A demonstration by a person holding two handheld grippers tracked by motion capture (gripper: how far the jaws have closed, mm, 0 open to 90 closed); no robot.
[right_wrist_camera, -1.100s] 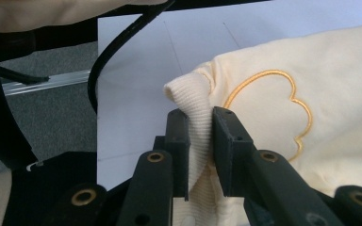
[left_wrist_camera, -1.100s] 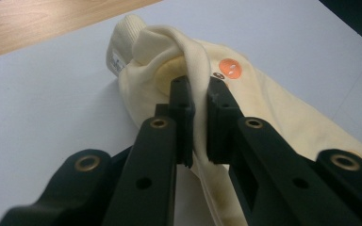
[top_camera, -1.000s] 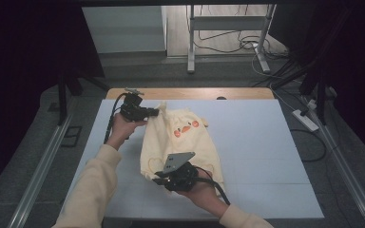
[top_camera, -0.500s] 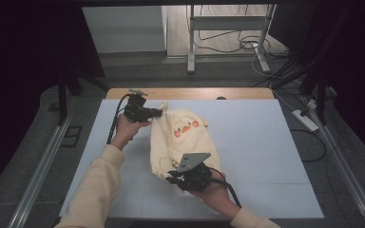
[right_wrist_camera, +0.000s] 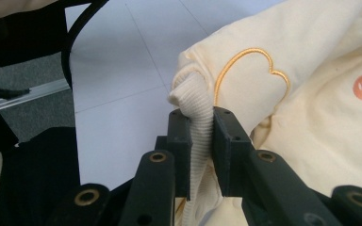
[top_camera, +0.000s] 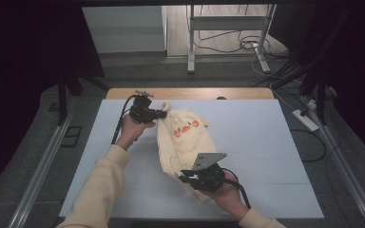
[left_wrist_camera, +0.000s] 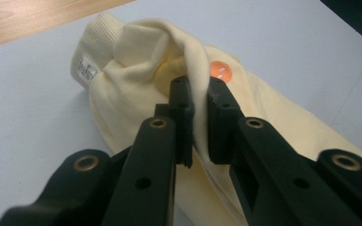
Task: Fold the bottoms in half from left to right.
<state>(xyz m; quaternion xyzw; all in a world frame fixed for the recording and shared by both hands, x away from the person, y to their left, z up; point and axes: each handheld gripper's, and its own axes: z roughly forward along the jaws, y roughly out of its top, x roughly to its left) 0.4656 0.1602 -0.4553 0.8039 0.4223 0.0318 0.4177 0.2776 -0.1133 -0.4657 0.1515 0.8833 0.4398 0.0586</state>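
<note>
Pale yellow kids' top point(top_camera: 185, 140), orange buttons, ribbed cuff, bunched on tbl point(top_camera: 266, 142)

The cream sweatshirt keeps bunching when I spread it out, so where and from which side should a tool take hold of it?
Grip the cream sweatshirt at its ribbed edges, coming in level from the ends. The right tool is shut on a ribbed band at the near end, and the left tool pinches a fold at the far end; those thicker edges likely hold better than the loose body.
</note>
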